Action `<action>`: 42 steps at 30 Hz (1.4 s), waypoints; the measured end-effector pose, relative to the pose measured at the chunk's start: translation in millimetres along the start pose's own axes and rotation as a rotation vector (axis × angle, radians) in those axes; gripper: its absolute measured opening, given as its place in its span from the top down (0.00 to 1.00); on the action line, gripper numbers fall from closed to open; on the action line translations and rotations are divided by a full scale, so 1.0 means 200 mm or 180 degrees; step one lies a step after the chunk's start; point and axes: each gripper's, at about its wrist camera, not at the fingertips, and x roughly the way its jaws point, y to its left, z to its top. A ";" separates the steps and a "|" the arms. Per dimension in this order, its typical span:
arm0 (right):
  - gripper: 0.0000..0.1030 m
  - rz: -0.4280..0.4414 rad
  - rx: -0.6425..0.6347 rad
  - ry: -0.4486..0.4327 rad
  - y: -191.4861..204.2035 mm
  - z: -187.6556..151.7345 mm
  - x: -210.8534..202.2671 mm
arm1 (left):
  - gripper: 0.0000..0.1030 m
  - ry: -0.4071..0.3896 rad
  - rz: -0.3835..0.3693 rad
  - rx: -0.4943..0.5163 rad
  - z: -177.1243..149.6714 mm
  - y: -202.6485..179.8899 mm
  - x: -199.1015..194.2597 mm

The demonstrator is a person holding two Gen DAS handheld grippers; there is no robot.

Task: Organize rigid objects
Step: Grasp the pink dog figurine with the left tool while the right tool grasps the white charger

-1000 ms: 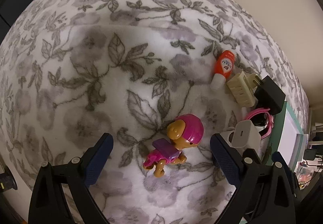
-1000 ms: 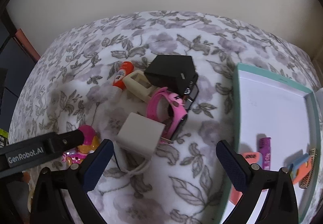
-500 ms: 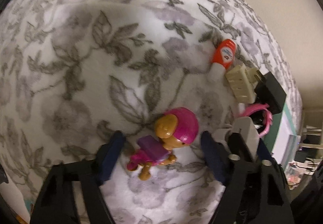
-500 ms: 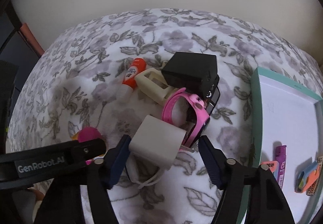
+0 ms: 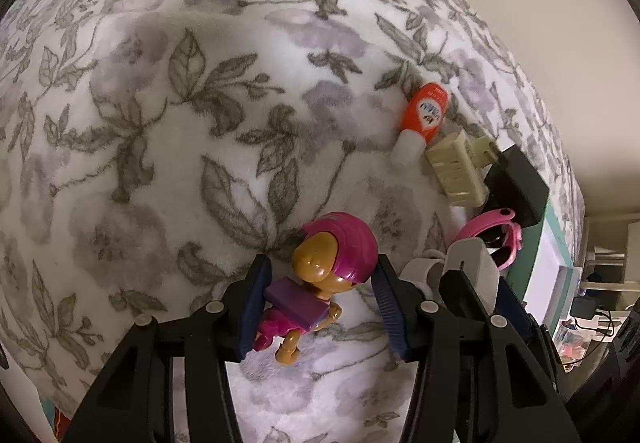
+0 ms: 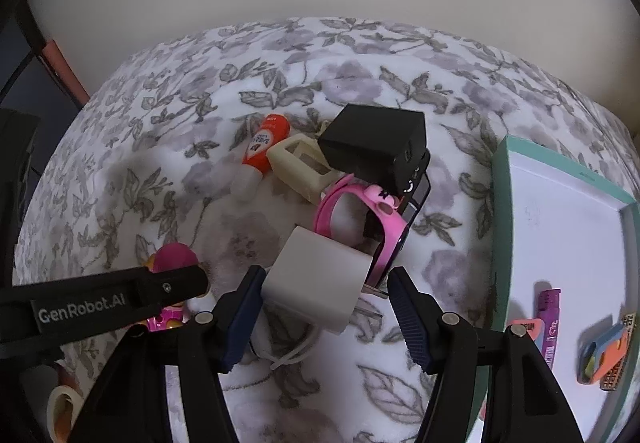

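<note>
A toy dog figure (image 5: 332,267) with a magenta helmet and purple backpack lies on the floral blanket (image 5: 200,123). My left gripper (image 5: 322,283) points down over it, its jaws closing. One pad touches the backpack and the other the helmet. Just to the right is a white charger cube (image 6: 316,279) with a coiled white cable. My right gripper (image 6: 326,283) is shut on it, one pad on its flat side and the other at the prong end. The same charger (image 5: 468,263) shows at the right of the left wrist view.
Behind the charger lie a pink watch (image 6: 380,227), a black adapter (image 6: 376,147), a beige plug (image 6: 300,163) and an orange glue stick (image 6: 266,143). A teal-rimmed white tray (image 6: 500,203) at right holds several small items. A tape roll (image 6: 60,403) sits at the lower left.
Both pairs of jaws have narrowed from wide open. The left came down around the toy dog and now touches it. The right closed onto the white charger half a second ago and has held since.
</note>
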 end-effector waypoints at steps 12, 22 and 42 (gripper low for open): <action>0.36 0.0033 0.0153 -0.0145 -0.11 0.06 -0.15 | 0.92 -0.0351 -0.0165 0.0229 0.01 -0.09 -0.21; 0.36 0.0031 0.0286 -0.0149 -0.19 0.06 -0.18 | 0.91 -0.0212 0.0096 0.0257 0.02 -0.07 -0.15; 0.36 -0.0019 0.0330 0.0004 -0.24 0.02 -0.13 | 0.46 0.0081 0.0705 0.0856 -0.08 -0.21 0.11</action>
